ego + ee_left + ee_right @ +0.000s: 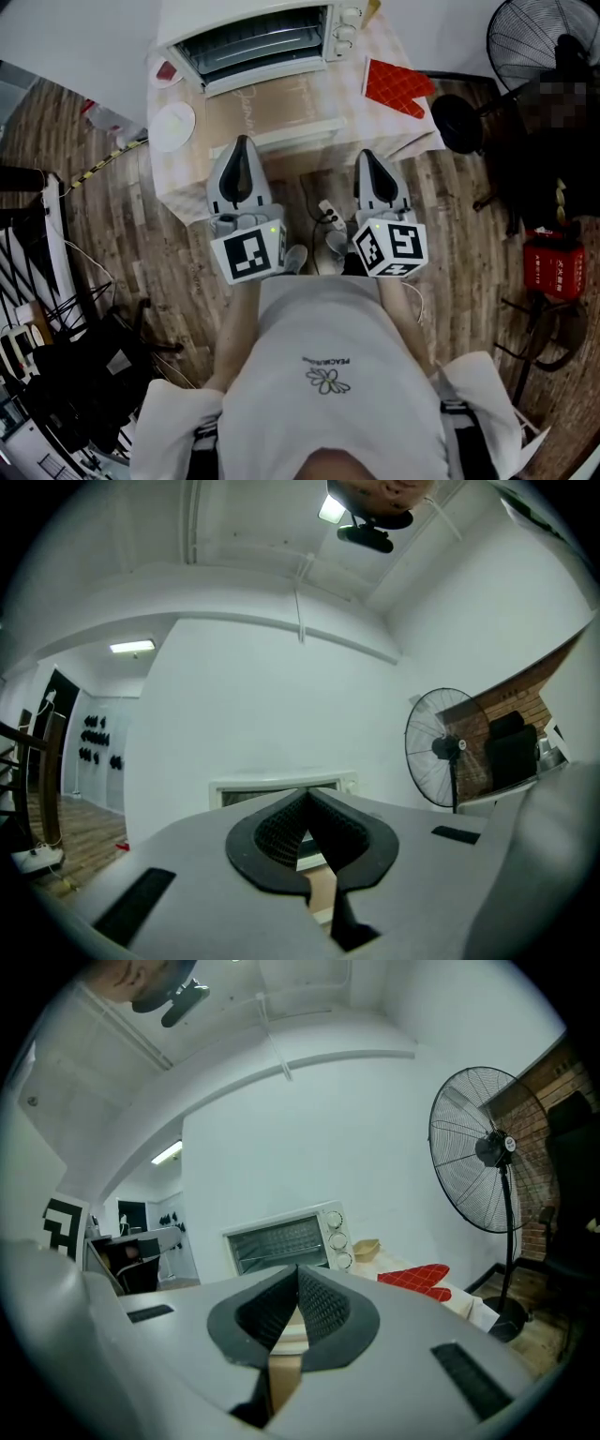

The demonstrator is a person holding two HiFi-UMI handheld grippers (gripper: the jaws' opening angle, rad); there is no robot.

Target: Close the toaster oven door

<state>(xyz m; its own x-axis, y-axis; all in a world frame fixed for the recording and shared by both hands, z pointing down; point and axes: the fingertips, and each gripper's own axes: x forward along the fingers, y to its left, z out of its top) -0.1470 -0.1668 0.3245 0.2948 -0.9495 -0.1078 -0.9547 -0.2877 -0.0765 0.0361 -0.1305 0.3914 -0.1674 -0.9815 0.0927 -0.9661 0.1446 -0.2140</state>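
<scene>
Judging from how things lie, the step in hand is the approach: the toaster oven door point(272, 108) is folded down flat in front of the toaster oven point(267, 37), and neither tool seems to touch it. On the left of the surface point(183, 183) lies a white plate point(172, 126). Beside it, over the near edge, the left hand-held gripper point(242, 148) points toward the oven with its jaws pressed together and nothing between them. The door's white handle point(291, 133) is just ahead of its tip and a little to the right. The right hand-held gripper point(373, 157) hovers next to it, also pressed together and empty, with the door ahead and to its left. Further right lie a red oven mitt point(397, 86) and, on the floor, a standing fan point(544, 42). The next move, I think, calls for bringing one closed tip under the handle edge and lifting the door up and forward until it shuts, without pushing the oven back.
</scene>
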